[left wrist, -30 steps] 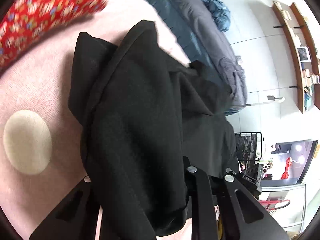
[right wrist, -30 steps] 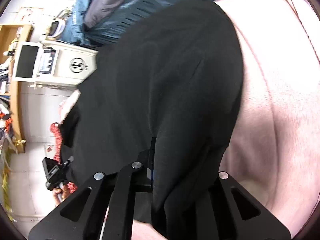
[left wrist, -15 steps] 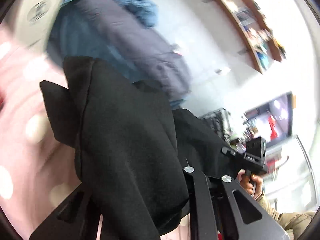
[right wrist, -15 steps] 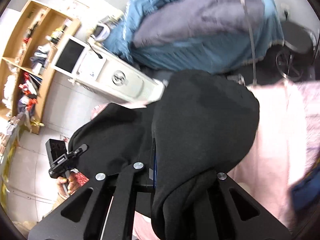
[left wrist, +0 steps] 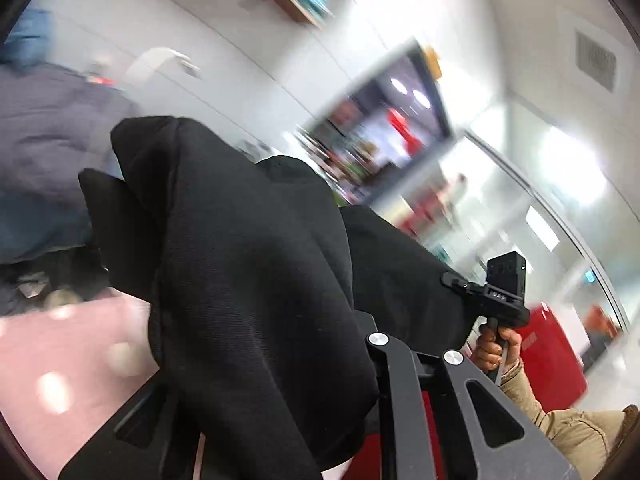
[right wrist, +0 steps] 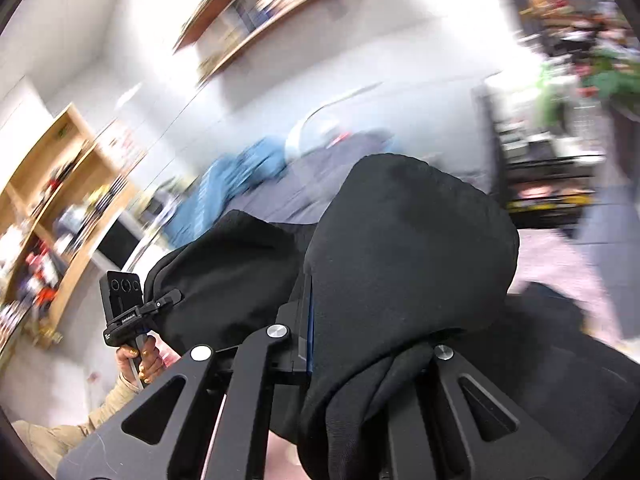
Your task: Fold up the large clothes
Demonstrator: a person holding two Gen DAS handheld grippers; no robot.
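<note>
A large black garment [left wrist: 248, 272] is held up in the air between both grippers. My left gripper [left wrist: 280, 360] is shut on a bunched edge of it; the cloth drapes over the fingers and hides the tips. My right gripper [right wrist: 360, 360] is shut on another bunched part of the black garment [right wrist: 408, 248], which hangs over its fingers. Each view shows the other hand-held gripper: the right one in the left wrist view [left wrist: 500, 292], the left one in the right wrist view [right wrist: 128, 308], with the garment stretched between them. Both views are tilted up and blurred.
A pink spotted cover [left wrist: 60, 360] lies low at the left. A grey and blue bedding pile [left wrist: 44, 152] is behind. Wooden shelves [right wrist: 52, 216] line the white wall. A red box [left wrist: 552, 356] and a screen [left wrist: 384, 132] stand at the right.
Both grippers have lifted the garment off the pink surface and swung upward. The views now point at the walls and shelves instead of down at the cover.
</note>
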